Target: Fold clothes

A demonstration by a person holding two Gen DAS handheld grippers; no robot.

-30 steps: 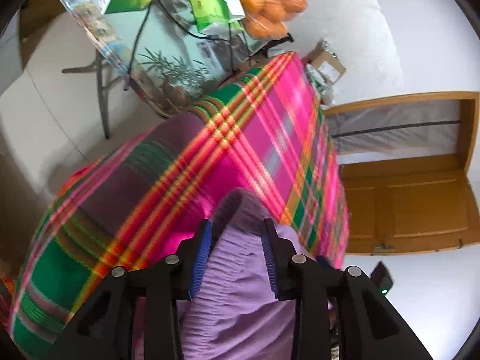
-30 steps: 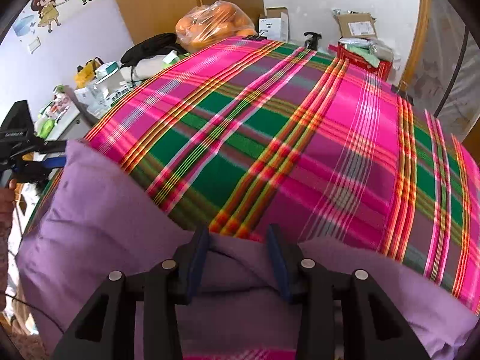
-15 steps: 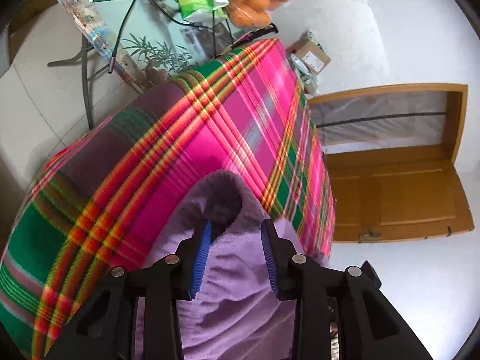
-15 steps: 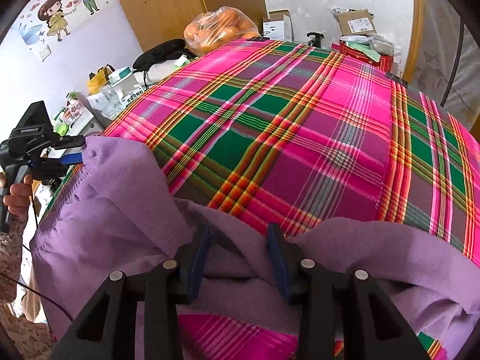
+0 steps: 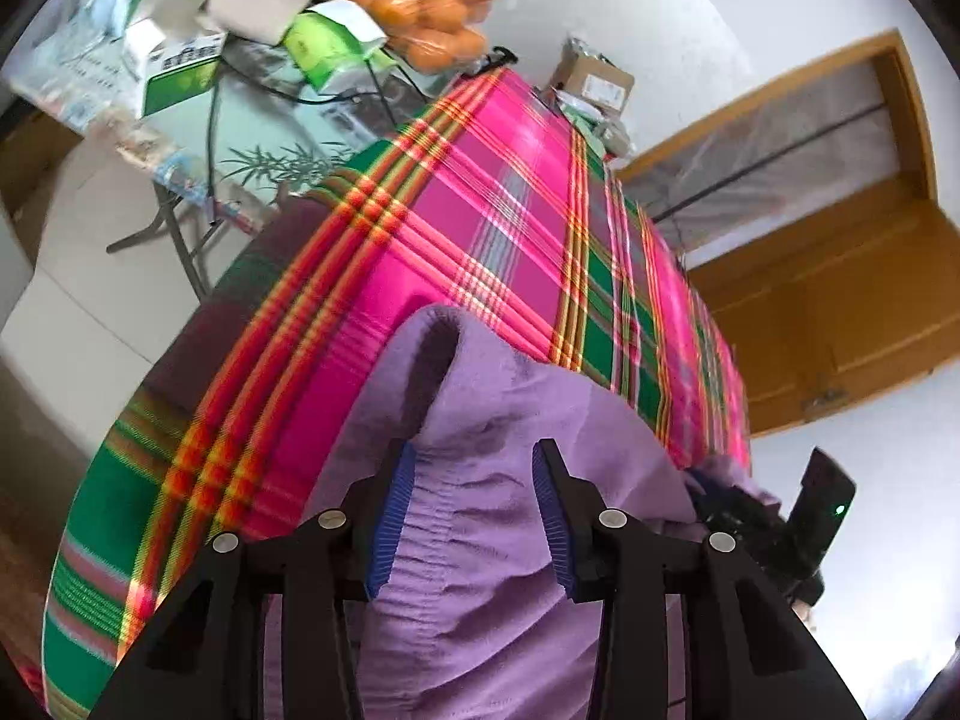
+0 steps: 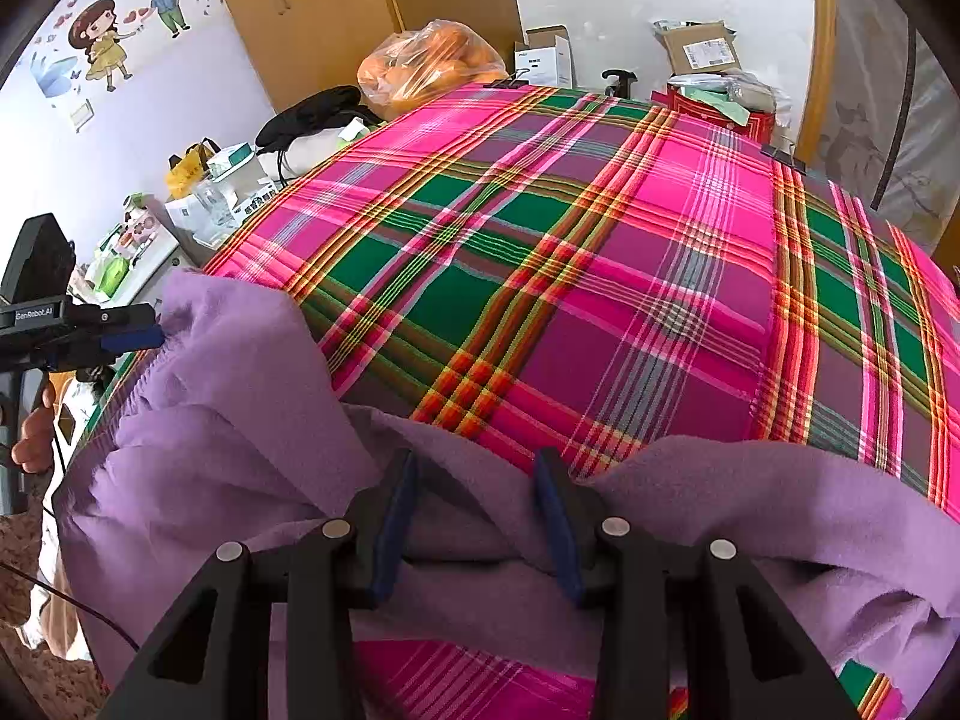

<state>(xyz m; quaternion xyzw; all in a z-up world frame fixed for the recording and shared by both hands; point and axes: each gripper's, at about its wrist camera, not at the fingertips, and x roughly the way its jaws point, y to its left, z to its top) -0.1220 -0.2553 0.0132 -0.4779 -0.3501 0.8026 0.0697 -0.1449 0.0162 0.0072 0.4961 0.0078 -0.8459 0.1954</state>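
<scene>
Over the last second the purple garment (image 6: 240,420) has travelled further onto the plaid-covered bench (image 6: 600,276); its leading edge now lies higher up the cloth in both wrist views. Left gripper (image 5: 474,474): fingers narrow, pinching a gathered elastic-looking edge. Right gripper (image 6: 474,480): fingers narrow, holding a fold of the same garment. Cloth between the two grips is slack and bunched, not flat. Judgement: garment is being carried or laid over; no clean fold is visible.
</scene>
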